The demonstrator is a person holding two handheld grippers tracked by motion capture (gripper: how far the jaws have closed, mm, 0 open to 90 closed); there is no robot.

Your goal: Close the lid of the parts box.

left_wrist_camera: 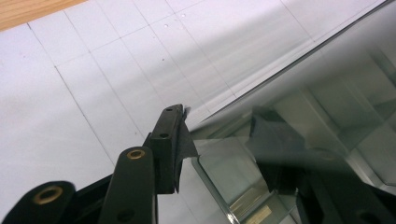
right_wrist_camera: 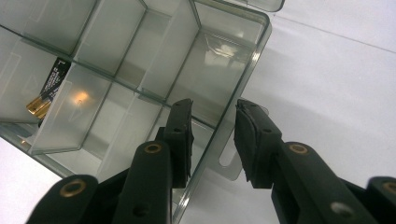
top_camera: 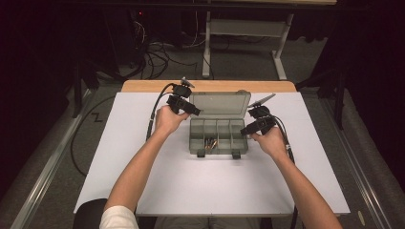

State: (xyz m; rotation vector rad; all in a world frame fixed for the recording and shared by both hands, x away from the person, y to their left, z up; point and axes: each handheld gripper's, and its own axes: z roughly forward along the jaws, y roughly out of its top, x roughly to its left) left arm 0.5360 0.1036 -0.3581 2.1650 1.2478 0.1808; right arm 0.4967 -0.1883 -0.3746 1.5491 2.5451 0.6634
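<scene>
A clear plastic compartment box (top_camera: pixel 218 149) lies open on the white table, its lid (top_camera: pixel 219 103) tipped up at the back. Batteries (top_camera: pixel 210 143) lie in a front compartment; one battery (right_wrist_camera: pixel 45 89) is black and gold. My left gripper (top_camera: pixel 193 110) is at the lid's left edge. Up close, the left gripper (left_wrist_camera: pixel 217 114) has the clear lid (left_wrist_camera: pixel 327 70) between its jaws: one jaw outside, the other seen through the plastic, a wide gap between them. My right gripper (top_camera: pixel 246 130), also (right_wrist_camera: pixel 215 105), stands open astride the box's right wall (right_wrist_camera: pixel 224 126), pads clear of it.
The white table (top_camera: pixel 215 191) has bare room in front of the box and on both sides. A wooden strip (top_camera: pixel 143 86) runs along its far edge. Two dark latches (top_camera: pixel 200 153) hang at the box's front. Cables and a table frame lie on the floor behind.
</scene>
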